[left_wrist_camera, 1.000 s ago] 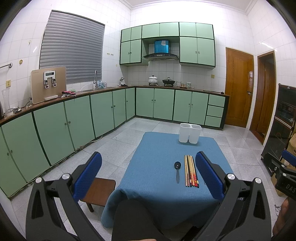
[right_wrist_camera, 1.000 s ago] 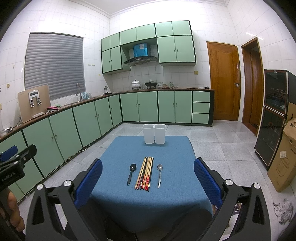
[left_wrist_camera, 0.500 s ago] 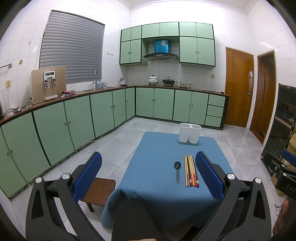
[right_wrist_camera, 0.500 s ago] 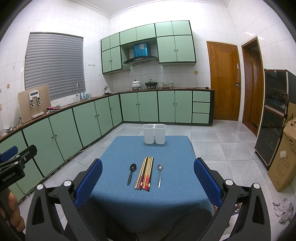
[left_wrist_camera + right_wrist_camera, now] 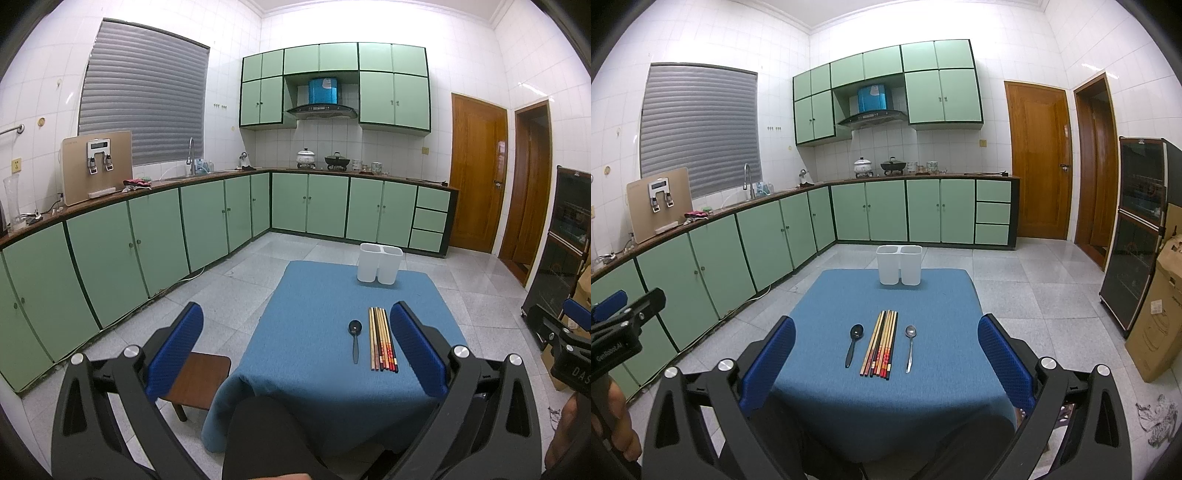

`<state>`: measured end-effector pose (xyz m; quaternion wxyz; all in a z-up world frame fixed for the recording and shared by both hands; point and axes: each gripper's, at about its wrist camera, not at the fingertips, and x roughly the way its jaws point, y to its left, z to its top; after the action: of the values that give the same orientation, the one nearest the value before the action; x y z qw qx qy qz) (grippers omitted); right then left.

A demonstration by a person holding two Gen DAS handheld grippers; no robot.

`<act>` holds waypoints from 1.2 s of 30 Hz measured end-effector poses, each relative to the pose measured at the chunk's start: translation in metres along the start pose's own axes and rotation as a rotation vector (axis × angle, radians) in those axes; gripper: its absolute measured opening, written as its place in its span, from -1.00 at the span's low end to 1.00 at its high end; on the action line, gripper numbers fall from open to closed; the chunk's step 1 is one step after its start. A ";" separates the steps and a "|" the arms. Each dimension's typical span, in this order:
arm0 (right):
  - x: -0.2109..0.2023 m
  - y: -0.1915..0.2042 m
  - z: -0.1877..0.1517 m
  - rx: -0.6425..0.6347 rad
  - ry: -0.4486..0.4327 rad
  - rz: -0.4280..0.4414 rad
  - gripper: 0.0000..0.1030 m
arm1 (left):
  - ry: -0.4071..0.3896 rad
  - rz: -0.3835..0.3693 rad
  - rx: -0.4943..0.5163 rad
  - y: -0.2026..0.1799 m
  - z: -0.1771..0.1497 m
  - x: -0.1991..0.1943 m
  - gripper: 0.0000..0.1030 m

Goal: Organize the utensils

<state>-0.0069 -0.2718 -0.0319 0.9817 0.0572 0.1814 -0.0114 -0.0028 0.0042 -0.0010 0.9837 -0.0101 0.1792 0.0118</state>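
Observation:
A blue-clothed table holds a black spoon, a bundle of several chopsticks and a metal spoon, side by side. A white two-compartment holder stands at the table's far edge. The left wrist view shows the black spoon, the chopsticks and the holder; its right finger hides the metal spoon. My left gripper and right gripper are both open and empty, held before the table's near edge.
A small brown stool stands left of the table. Green cabinets line the left and back walls. A dark cabinet and a cardboard box stand at the right. Tiled floor surrounds the table.

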 end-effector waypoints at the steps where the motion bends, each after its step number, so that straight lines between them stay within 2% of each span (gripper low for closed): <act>1: 0.000 0.000 0.000 0.001 0.001 0.001 0.88 | 0.000 -0.001 0.001 -0.001 0.000 0.000 0.90; 9: 0.002 -0.001 -0.003 0.003 0.000 -0.002 0.88 | 0.007 -0.017 0.006 0.001 -0.008 0.012 0.90; 14: 0.028 -0.009 -0.014 0.003 0.045 -0.025 0.88 | 0.053 -0.032 0.015 0.003 -0.026 0.044 0.90; 18: 0.064 -0.021 -0.030 0.036 0.127 -0.012 0.88 | 0.128 -0.030 0.026 0.000 -0.051 0.092 0.90; 21: 0.096 -0.025 -0.045 0.018 0.181 -0.023 0.88 | 0.220 -0.074 0.043 -0.008 -0.076 0.139 0.90; 23: 0.116 -0.028 -0.056 0.012 0.213 -0.027 0.86 | 0.244 -0.097 0.075 -0.016 -0.088 0.162 0.90; 24: 0.130 -0.030 -0.063 0.010 0.238 -0.028 0.83 | 0.248 -0.102 0.087 -0.020 -0.094 0.173 0.90; 29: 0.188 -0.036 -0.091 0.020 0.348 -0.007 0.34 | 0.313 -0.169 0.099 -0.039 -0.117 0.234 0.90; 32: 0.222 -0.037 -0.109 0.026 0.398 -0.005 0.14 | 0.355 -0.195 0.108 -0.049 -0.129 0.259 0.90; 36: 0.262 -0.050 -0.128 0.090 0.451 0.023 0.02 | 0.412 -0.191 0.112 -0.061 -0.145 0.294 0.90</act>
<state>0.1899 -0.3073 -0.2498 0.9128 0.1040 0.3948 0.0050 0.2227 -0.0541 -0.2393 0.9220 0.0255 0.3749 -0.0937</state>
